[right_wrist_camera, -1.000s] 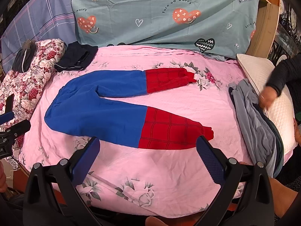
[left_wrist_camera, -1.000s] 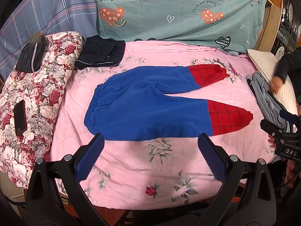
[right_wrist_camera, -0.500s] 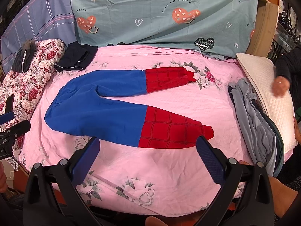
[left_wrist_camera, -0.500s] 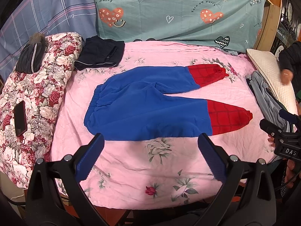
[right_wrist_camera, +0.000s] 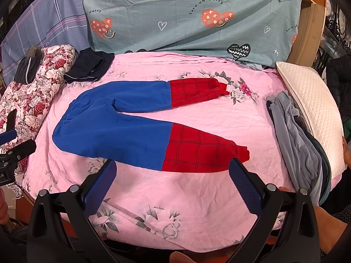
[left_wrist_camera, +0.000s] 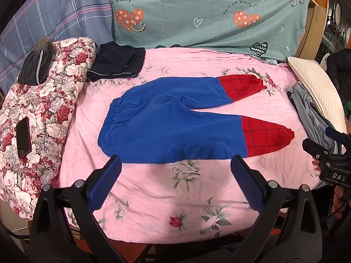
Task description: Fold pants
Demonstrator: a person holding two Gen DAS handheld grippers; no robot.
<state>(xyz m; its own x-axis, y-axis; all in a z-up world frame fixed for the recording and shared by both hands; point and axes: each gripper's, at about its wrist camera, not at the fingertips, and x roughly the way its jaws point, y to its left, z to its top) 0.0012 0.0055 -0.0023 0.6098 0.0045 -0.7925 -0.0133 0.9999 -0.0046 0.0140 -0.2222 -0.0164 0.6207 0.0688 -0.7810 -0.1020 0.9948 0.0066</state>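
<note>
— Did anything shift in that last second?

— Only at the right edge of the frame: the bystander's hand that had been patting the white pillow (right_wrist_camera: 311,100) was gone. The pants (left_wrist_camera: 175,127) hadn't budged, nor had either tool.

— And the claws?

— The left gripper (left_wrist_camera: 175,184) and the right gripper (right_wrist_camera: 173,182) both hung low in their frames, fingers spread wide, gripping nothing, short of the cloth's near edge.

— Where did the pants lie?

— Flat in the middle of the pink sheet (left_wrist_camera: 153,197), long axis running left to right: waistband at centre left, red cuffs pointing right, legs splayed in a V.

— So how should they have started?

— I'd have pinched the near leg at waistband and cuff together, then carried it over onto the far one, keeping the cloth taut so the seams lined up.
</note>
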